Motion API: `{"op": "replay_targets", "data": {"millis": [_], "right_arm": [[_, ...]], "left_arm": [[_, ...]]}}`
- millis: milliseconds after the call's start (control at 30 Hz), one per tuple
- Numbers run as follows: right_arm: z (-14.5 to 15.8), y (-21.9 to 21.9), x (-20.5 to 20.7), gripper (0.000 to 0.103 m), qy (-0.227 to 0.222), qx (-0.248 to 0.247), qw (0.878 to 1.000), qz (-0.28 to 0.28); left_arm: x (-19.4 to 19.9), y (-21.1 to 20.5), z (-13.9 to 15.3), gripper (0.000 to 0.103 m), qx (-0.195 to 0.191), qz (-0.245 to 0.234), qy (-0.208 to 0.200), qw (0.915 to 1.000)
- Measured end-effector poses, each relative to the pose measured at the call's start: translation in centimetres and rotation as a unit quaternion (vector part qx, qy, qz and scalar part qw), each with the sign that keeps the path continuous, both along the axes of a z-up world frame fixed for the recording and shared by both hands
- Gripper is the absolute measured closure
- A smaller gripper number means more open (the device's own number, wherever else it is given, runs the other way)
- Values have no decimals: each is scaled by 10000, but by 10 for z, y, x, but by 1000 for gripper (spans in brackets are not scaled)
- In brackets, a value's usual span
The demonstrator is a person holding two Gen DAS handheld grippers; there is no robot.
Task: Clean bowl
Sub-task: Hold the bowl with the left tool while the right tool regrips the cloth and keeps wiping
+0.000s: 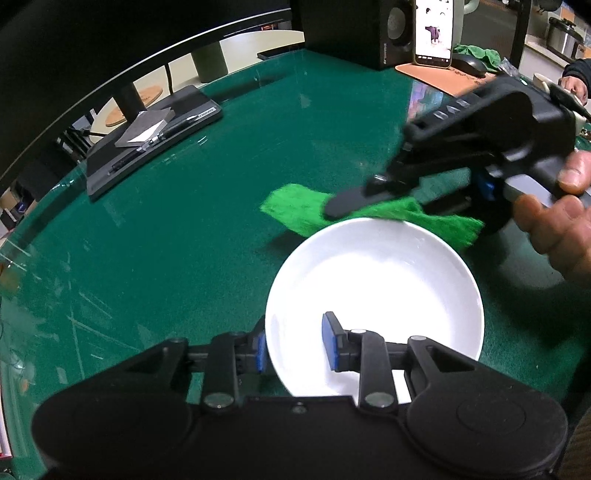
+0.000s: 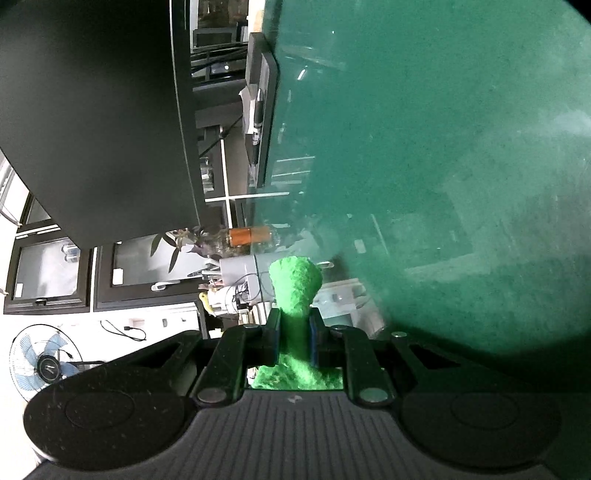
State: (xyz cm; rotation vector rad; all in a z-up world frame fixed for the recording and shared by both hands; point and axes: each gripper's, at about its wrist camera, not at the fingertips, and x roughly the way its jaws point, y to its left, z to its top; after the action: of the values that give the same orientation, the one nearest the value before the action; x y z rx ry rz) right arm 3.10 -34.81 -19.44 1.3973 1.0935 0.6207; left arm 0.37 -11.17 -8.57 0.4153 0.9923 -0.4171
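Observation:
A white bowl (image 1: 388,280) sits on the green table mat (image 1: 184,240). My left gripper (image 1: 295,345) straddles its near-left rim, one blue pad outside the wall and the other inside, closed on the wall. A bright green cloth (image 1: 295,210) hangs just over the bowl's far rim, pinched in my right gripper (image 1: 332,208), which a person's hand (image 1: 554,221) holds from the right. In the right wrist view the right gripper (image 2: 294,325) is shut on the cloth (image 2: 295,284), which sticks out past the fingertips and bunches behind them. The bowl is out of that view.
A black monitor base (image 1: 147,136) with a pen and papers lies at the back left under a curved monitor. At the back right stand a speaker (image 1: 369,33) and a phone (image 1: 434,33), with a mouse (image 1: 469,64) and another green cloth (image 1: 476,53).

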Motion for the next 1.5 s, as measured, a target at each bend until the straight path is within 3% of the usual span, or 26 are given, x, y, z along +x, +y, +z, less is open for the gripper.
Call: {"op": "replay_targets", "data": {"millis": [200, 433, 500, 767, 900, 1000, 1100, 1233, 1333, 1367, 1433, 1467, 1500], "right_arm": [[1, -22, -33, 87, 113, 15, 9999, -56], [5, 10, 4, 84, -147, 67, 9999, -59], [7, 21, 15, 72, -203, 113, 9997, 2], [7, -5, -12, 72, -99, -68, 9999, -116], [7, -18, -23, 51, -71, 194, 9992, -338], [12, -20, -23, 38, -129, 240, 9986, -453], [17, -23, -26, 29, -106, 257, 9980, -571], [21, -27, -28, 24, -89, 182, 9980, -593], [32, -31, -29, 18, -285, -249, 9971, -653], [37, -32, -29, 22, -422, -506, 9955, -675], [51, -31, -28, 71, -894, -1227, 9867, -584], [59, -27, -24, 94, -1092, -1746, 9778, -384], [64, -23, -22, 94, -1204, -2214, 9673, -277]], "left_arm": [[-2, -3, 2, 69, 10, -59, -22, 10000], [8, -7, 1, 68, 169, -282, -36, 9995], [8, -8, 2, 68, 188, -329, -41, 9993], [8, -10, 2, 65, 155, -376, -102, 9991], [15, -12, 5, 67, 161, -220, 21, 9996], [11, -5, 11, 68, -44, 148, 24, 9999], [4, -1, 14, 67, -41, 241, 44, 9997], [-3, 3, 13, 67, -143, 461, 138, 9987], [-6, 4, 15, 67, -186, 639, 100, 9977], [-8, 4, 16, 67, -181, 698, 84, 9974], [-7, 3, 15, 69, -121, 728, 69, 9973], [-7, 2, 15, 76, -44, 731, 60, 9973], [-7, 2, 14, 81, 17, 724, 50, 9974]]}}
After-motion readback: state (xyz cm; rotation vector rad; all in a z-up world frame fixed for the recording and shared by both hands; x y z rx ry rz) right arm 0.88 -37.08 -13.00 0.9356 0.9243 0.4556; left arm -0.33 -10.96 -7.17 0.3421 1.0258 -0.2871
